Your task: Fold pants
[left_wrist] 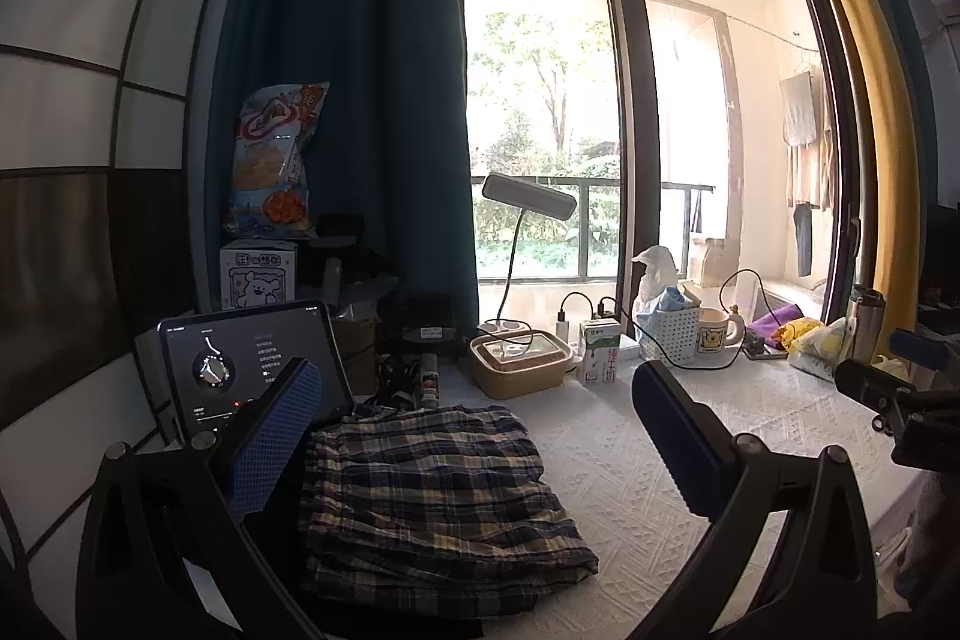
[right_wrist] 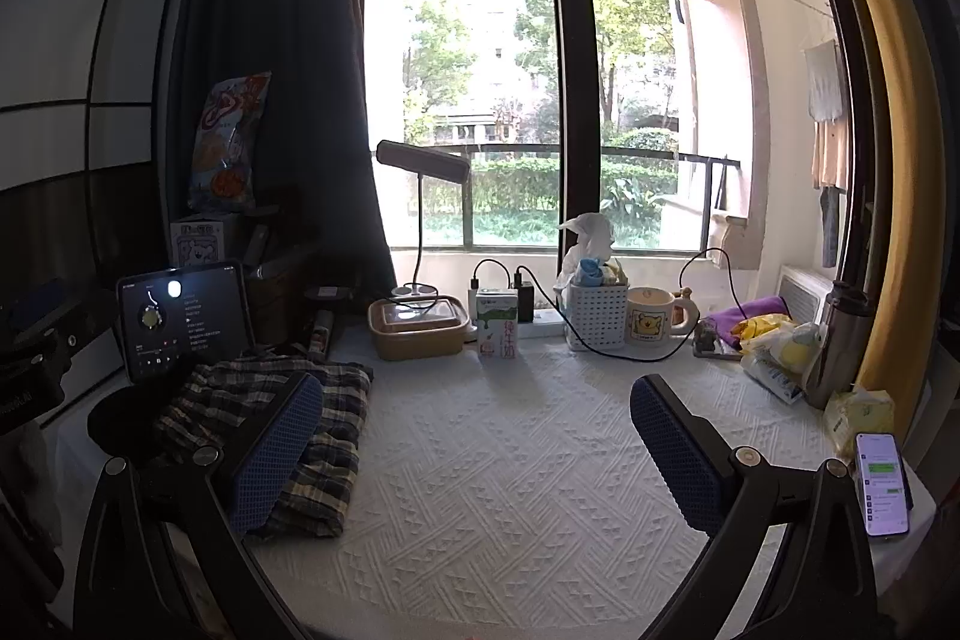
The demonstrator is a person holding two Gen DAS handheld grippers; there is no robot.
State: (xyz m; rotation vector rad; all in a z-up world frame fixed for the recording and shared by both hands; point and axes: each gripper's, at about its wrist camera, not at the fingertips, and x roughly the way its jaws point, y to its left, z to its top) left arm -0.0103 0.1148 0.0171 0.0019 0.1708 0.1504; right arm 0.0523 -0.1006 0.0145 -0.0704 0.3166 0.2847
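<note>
The plaid pants (left_wrist: 432,496) lie folded in a compact stack on the white textured cloth, at the table's left side. My left gripper (left_wrist: 474,430) hovers open above them, its left finger over the stack's left edge and nothing between the fingers. In the right wrist view the plaid pants (right_wrist: 324,436) sit at the left, partly behind the left finger. My right gripper (right_wrist: 474,442) is open over bare cloth to the right of the pants, holding nothing. Part of the right gripper's body (left_wrist: 900,400) shows at the far right of the left wrist view.
A lit tablet (left_wrist: 252,370) stands behind the pants. Along the window stand a desk lamp (right_wrist: 420,172), a lidded food box (right_wrist: 417,328), a milk carton (right_wrist: 498,325), a white basket (right_wrist: 597,307) and a mug (right_wrist: 654,316). A phone (right_wrist: 882,484) and a steel flask (right_wrist: 834,340) are at right.
</note>
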